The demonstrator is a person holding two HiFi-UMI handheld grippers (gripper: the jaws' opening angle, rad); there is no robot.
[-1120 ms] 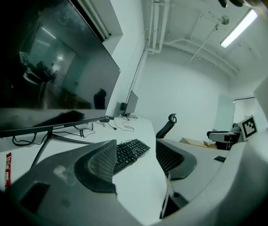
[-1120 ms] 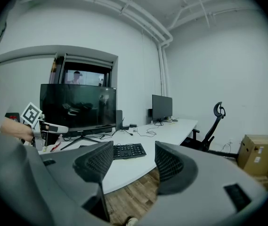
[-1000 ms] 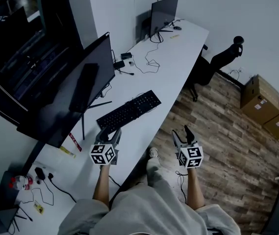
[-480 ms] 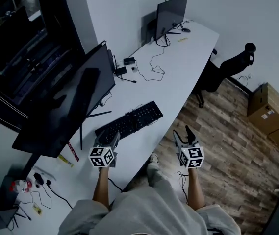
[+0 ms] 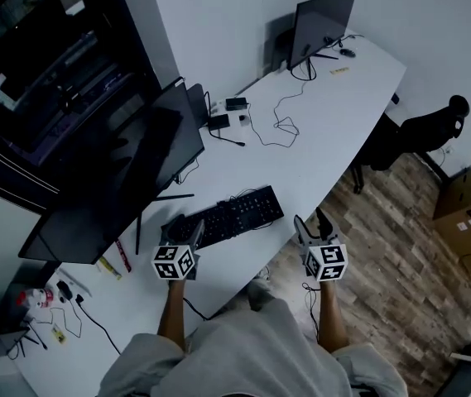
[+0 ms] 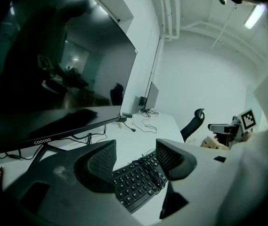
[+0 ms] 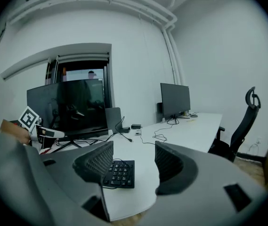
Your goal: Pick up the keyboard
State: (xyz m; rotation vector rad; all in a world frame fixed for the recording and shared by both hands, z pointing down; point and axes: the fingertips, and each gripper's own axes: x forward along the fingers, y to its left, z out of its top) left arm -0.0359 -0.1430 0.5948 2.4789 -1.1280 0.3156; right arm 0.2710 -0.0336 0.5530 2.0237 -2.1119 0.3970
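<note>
At the near edge of the surface, the left gripper is held with jaws wide and empty, tipped slightly down. Just ahead of it the keyboard is seen lying flat, one end lined up between the jaws, long axis running off to the right. Off the edge, the right gripper is likewise held wide and empty, with the keyboard's other end ahead-left. Left is judged nearer.

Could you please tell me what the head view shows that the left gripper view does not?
Only the head view shows the wooden floor. Only the left gripper view shows the ceiling light and the brand mark on the large monitor's lower edge. Both show the keyboard, the large monitor, the far monitor and the office chair.
</note>
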